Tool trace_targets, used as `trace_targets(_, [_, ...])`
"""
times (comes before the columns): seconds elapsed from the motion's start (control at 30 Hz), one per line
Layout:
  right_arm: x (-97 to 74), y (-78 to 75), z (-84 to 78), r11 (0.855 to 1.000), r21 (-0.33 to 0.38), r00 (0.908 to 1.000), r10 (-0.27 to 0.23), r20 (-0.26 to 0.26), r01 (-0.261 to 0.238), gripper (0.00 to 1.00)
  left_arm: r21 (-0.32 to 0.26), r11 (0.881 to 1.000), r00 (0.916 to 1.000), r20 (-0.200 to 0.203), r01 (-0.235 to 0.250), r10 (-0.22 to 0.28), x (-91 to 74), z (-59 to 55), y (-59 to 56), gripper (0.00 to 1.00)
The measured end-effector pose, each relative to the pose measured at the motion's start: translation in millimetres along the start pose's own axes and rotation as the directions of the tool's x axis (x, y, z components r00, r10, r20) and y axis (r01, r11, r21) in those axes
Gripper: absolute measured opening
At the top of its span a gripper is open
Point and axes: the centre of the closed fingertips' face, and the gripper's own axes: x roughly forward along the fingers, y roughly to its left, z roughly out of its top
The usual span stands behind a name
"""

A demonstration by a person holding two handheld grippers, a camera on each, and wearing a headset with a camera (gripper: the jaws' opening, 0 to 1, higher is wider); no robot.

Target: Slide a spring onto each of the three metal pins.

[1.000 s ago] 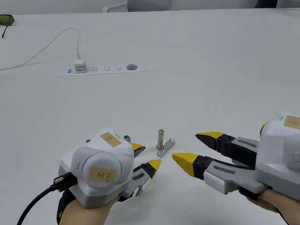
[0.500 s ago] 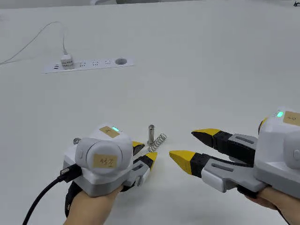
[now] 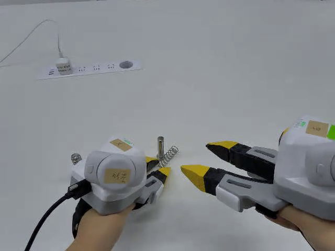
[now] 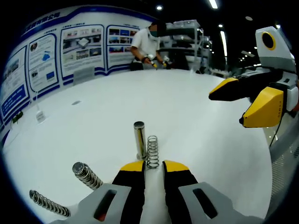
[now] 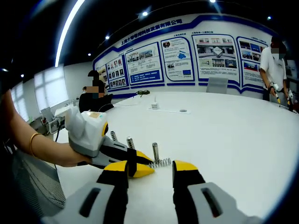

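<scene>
Your left tongs (image 4: pixel 154 167) rest low at the table (image 3: pixel 235 78) with the jaws only narrowly apart. The near end of the spring (image 4: pixel 153 151) sits right at the yellow tips, and I cannot tell if they pinch it or only touch it. Your right tongs (image 3: pixel 197 158) are wide open and hold nothing; they hover to the right of the spring with the tips directed toward it. The spring is a short, thin coil of bright wire, loose, with clearly separated turns. It lies flat on the table, and its long axis runs straight away from the left tips; in the head view it slants up and to the right. Just beside it, on its left in the left gripper view, a bare metal pin (image 4: pixel 139 140) stands upright, a smooth grey cylinder with a flat top. It is so close that I cannot tell if the two touch. More to the left are two other pins (image 4: pixel 86 174), each one with a spring already around it. Far across the table lies a white power strip (image 3: pixel 86 69) with a charger (image 3: pixel 63 66) plugged in, well apart from the work.
</scene>
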Motion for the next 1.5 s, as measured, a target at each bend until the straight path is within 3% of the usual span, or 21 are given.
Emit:
trace_targets(0.33, [0.1, -4.4, -3.8, 1.0, 0.014, 0.9998, -0.017, -0.006, 0.017, 0.38, 0.009, 1.0, 1.0, -0.004, -0.005, 0.005, 0.7, 0.2, 0.7, 0.11])
trace_targets(0.83, [-1.8, -11.0, -4.4, 0.997, 0.07, 0.9993, -0.036, -0.005, 0.036, 0.38, 0.026, 0.998, 0.9985, 0.001, 0.054, -0.054, -15.3, 4.1, -12.6, 0.09])
trace_targets(1.07, [-2.9, -11.4, -1.1, 0.994, 0.103, 0.9995, -0.031, 0.003, 0.031, 0.38, -0.002, 0.996, 0.9942, 0.056, 0.092, -0.092, -30.9, 19.5, -18.4, 0.09])
trace_targets(1.23, [-2.6, -10.8, 8.1, 0.99, 0.143, 0.9994, -0.017, 0.029, 0.012, 0.37, -0.026, 0.99, 0.9842, 0.119, 0.135, -0.131, -44.3, 30.8, -25.6, 0.09])
trace_targets(1.5, [1.1, -3.7, 17.7, 0.971, 0.233, 0.998, 0.029, 0.057, -0.041, 0.35, 0.003, 0.989, 0.9732, 0.176, 0.151, -0.149, -66.1, 40.4, -30.0, 0.09])
